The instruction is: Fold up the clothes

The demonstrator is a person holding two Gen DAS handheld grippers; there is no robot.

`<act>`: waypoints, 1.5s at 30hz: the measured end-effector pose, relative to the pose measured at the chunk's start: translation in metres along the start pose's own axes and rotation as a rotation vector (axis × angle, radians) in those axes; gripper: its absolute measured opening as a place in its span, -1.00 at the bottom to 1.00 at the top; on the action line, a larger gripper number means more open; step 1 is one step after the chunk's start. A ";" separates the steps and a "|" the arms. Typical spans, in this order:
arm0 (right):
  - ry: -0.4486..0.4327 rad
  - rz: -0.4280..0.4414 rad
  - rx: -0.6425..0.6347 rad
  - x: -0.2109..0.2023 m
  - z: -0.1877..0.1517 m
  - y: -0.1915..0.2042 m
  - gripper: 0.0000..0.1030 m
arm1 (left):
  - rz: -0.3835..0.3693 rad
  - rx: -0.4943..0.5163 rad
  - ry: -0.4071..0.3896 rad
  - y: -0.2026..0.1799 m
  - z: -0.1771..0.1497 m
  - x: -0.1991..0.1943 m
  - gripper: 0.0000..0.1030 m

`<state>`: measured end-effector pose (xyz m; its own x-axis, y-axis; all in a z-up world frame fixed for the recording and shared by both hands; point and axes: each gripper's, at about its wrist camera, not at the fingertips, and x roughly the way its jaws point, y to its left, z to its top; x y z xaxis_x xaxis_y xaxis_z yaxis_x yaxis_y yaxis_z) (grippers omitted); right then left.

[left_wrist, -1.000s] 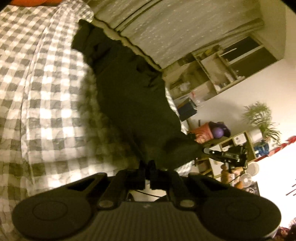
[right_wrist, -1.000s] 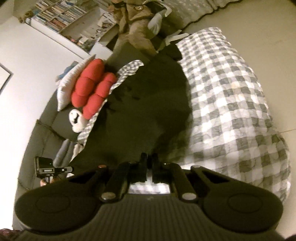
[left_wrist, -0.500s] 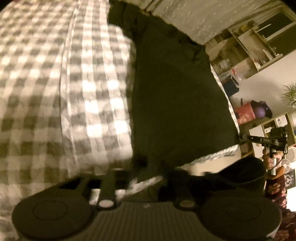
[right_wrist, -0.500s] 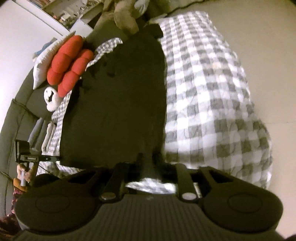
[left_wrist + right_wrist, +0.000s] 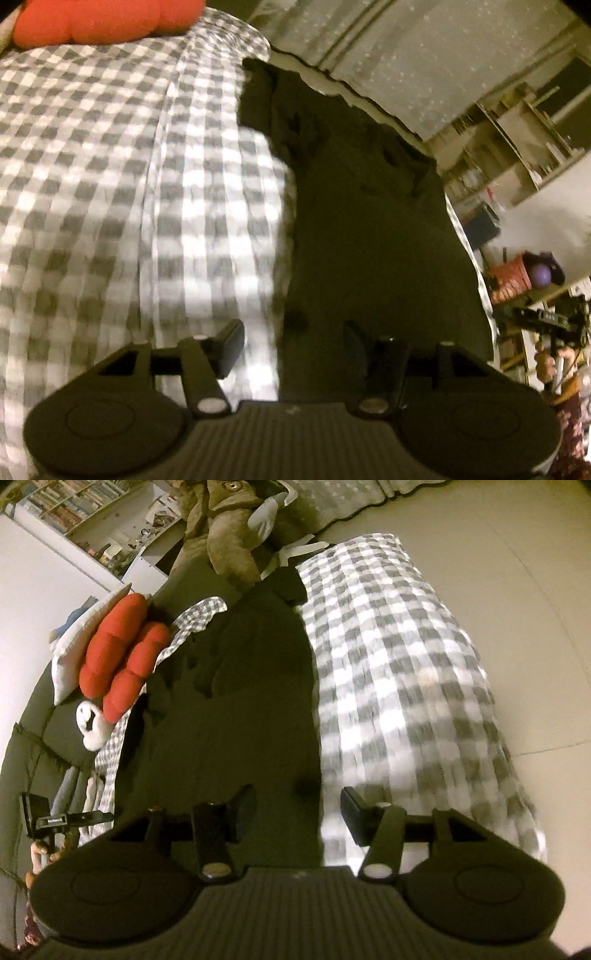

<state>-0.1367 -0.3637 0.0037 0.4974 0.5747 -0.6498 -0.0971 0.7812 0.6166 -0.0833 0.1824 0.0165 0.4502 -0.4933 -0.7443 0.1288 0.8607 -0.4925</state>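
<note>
A dark garment lies flat along the grey-and-white checked bedcover, its far end rumpled. My left gripper stands open over the garment's near left edge with nothing between its fingers. In the right wrist view the same dark garment stretches away over the checked bedcover. My right gripper is open above the garment's near right edge, one finger over the cloth and one over the cover. The other gripper shows at the far left, held by a hand.
A red cushion and a white pillow lie at the bed's left side, with a plush toy beyond the bed. Shelves and a curtain stand behind. Bare floor runs along the bed's right.
Both grippers were shut on the garment's near edge a second ago. They lowered it onto the bed and are now open, with the garment lying flat.
</note>
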 end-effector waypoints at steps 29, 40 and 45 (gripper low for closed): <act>-0.105 0.031 0.145 0.085 0.111 -0.026 0.06 | 0.258 -0.148 -0.217 0.002 0.110 0.071 0.28; -0.135 0.055 0.171 0.083 0.109 -0.033 0.06 | 0.285 -0.187 -0.253 0.013 0.116 0.078 0.28; -0.152 0.062 0.191 0.080 0.107 -0.036 0.06 | 0.289 -0.181 -0.269 0.017 0.122 0.084 0.28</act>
<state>-0.0012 -0.3718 -0.0225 0.6208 0.5655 -0.5430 0.0260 0.6773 0.7352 0.0642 0.1705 0.0003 0.6627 -0.1640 -0.7307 -0.1825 0.9109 -0.3701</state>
